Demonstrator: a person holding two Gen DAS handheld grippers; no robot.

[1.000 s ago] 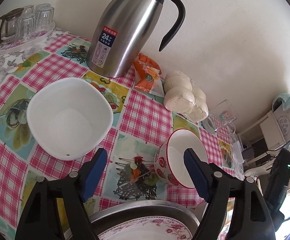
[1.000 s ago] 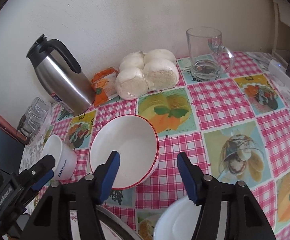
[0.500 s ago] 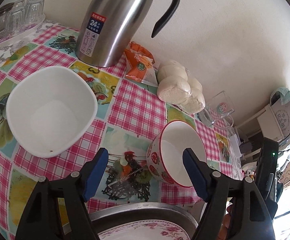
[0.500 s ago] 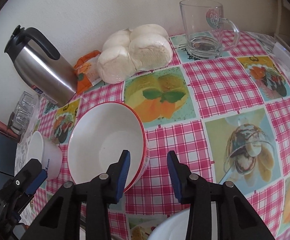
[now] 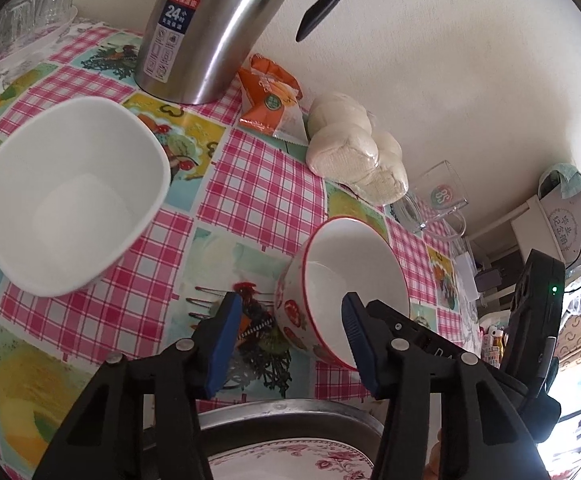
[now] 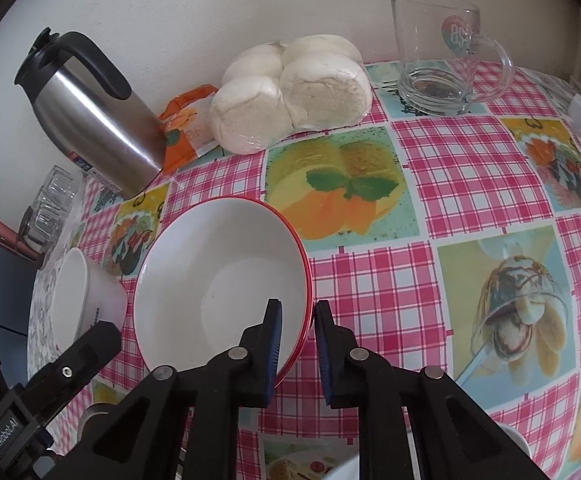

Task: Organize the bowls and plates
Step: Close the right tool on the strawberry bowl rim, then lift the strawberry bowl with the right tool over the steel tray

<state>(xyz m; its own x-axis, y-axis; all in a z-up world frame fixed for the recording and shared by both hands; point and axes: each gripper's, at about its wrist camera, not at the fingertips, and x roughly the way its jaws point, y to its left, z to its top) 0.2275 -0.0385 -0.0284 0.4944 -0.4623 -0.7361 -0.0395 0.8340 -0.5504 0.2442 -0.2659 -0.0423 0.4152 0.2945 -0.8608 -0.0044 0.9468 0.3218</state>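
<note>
On the checked tablecloth (image 5: 258, 184), the square white bowl (image 5: 70, 204) sits at 9 o'clock in the left wrist view, free of both tools, probably waiting to be nested later. At 12 o'clock the steel flask (image 5: 218, 28) stands against the wall, with an orange packet (image 5: 270, 96) and bagged buns (image 5: 354, 152) pushed back beside it, which keeps the working area clear.

The left gripper (image 5: 290, 340) stands about half open and its jaws have just been closing. The near wall of the red-rimmed bowl (image 5: 350, 280) lies between them, but its pads do not appear to press it yet.

In the right wrist view that bowl (image 6: 222, 280) fills 9 o'clock to centre. The right gripper (image 6: 296, 348) has just been closing as well and is now nearly shut, 1 pad inside and 1 outside the rim, pinching the thin wall at 6 o'clock. The rim seems chosen because it is the only edge narrow enough to clamp. A glass mug (image 6: 446, 52) stands well apart at 1 o'clock.
</note>
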